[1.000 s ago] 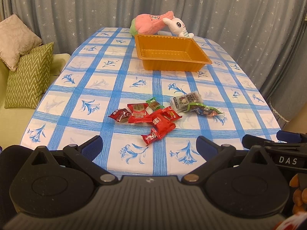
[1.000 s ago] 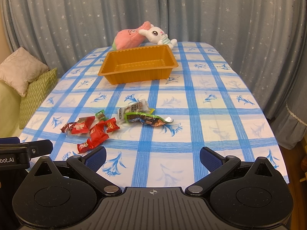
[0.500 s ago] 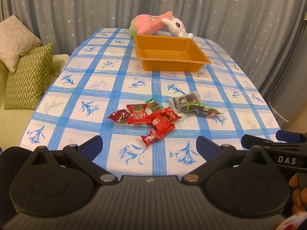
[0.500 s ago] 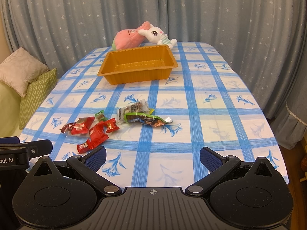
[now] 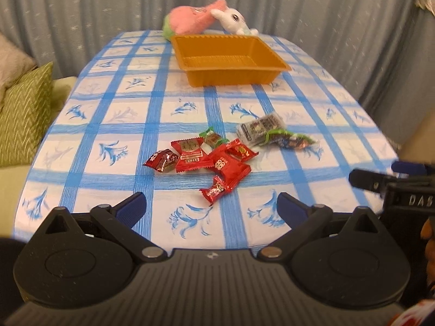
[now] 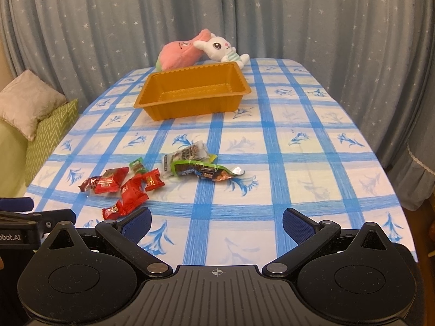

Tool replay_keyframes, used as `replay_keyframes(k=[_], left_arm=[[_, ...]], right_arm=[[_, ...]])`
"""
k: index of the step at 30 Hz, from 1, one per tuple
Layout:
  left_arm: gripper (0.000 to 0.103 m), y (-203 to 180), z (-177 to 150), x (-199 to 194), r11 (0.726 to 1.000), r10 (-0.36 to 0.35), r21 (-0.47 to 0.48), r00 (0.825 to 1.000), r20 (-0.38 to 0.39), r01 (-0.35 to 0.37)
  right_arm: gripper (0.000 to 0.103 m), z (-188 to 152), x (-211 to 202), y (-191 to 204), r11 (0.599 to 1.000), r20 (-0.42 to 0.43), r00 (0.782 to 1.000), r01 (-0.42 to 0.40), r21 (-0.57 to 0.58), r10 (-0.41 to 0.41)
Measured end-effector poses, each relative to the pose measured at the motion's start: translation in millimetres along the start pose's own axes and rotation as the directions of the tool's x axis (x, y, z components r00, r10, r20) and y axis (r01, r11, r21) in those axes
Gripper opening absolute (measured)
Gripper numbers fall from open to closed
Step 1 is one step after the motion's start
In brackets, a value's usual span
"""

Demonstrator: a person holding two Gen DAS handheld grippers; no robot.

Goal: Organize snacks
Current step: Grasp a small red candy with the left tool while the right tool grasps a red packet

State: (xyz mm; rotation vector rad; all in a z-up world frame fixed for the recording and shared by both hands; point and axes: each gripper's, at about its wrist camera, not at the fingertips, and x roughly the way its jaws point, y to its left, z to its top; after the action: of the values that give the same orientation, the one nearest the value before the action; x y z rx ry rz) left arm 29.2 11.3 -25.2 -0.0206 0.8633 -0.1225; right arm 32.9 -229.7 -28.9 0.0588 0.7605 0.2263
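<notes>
Several red wrapped candies (image 5: 212, 163) (image 6: 127, 184) lie scattered on the checked tablecloth, with a small green candy (image 5: 212, 138) (image 6: 138, 165) just behind them. To their right lie a clear pack of dark bars (image 5: 259, 130) (image 6: 187, 154) and a green-edged snack bag (image 5: 288, 141) (image 6: 206, 171). An empty orange tray (image 5: 231, 77) (image 6: 190, 111) stands farther back. My left gripper (image 5: 210, 207) hovers just short of the nearest red candy; its jaws are closing, with only cloth between them. My right gripper (image 6: 216, 221) stands open over bare cloth, right of the candies.
A pink plush (image 6: 179, 51) and a white rabbit plush (image 6: 220, 49) lie behind the tray. Cushions (image 6: 30, 103) on a green sofa flank the table's left side. Grey starred curtains (image 6: 326, 27) hang around the table. The table's near edge runs just under both grippers.
The left view has dropped and come closer to the red candies, and its jaws stand slightly narrower. The right view is unchanged, and no snack has moved.
</notes>
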Motion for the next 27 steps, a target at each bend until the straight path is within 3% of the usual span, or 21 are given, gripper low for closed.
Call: replay_keyframes(k=[4, 9, 12, 16, 21, 23, 24, 27], left_arm=[[0.084, 6, 4, 26, 0.994, -0.051, 0.091, 0.997, -0.064, 0.057], [0.074, 5, 10, 58, 0.96, -0.09, 0.255, 0.989, -0.117, 0.117], [0.06, 6, 12, 77, 0.933, -0.126, 0.32, 0.982, -0.138, 0.165], [0.048, 9, 13, 97, 0.91, -0.146, 0.362, 0.974, -0.175, 0.201], [0.032, 9, 15, 113, 0.887, -0.165, 0.395, 0.964, -0.208, 0.237], [0.027, 11, 16, 115, 0.887, -0.183, 0.385, 0.96, -0.212, 0.254], [0.017, 12, 17, 115, 0.888, -0.187, 0.38, 0.959, -0.212, 0.257], [0.016, 15, 19, 112, 0.899, -0.176, 0.363, 0.96, -0.216, 0.246]], right_arm=[[0.102, 0, 14, 2, 1.0, -0.002, 1.0, -0.015, -0.012, 0.015], [0.102, 3, 33, 2, 0.999, 0.0, 0.999, -0.034, -0.009, 0.034], [0.091, 4, 46, 3, 0.999, -0.016, 0.999, -0.043, -0.013, 0.043], [0.084, 6, 62, 5, 0.998, -0.036, 0.997, -0.063, -0.01, 0.063], [0.082, 7, 79, 8, 0.997, -0.057, 0.996, -0.075, -0.01, 0.075], [0.082, 8, 86, 10, 0.997, -0.067, 0.995, -0.081, -0.011, 0.08], [0.082, 8, 89, 11, 0.996, -0.072, 0.994, -0.087, -0.012, 0.085], [0.081, 9, 95, 16, 0.993, -0.074, 0.991, -0.11, -0.031, 0.107]])
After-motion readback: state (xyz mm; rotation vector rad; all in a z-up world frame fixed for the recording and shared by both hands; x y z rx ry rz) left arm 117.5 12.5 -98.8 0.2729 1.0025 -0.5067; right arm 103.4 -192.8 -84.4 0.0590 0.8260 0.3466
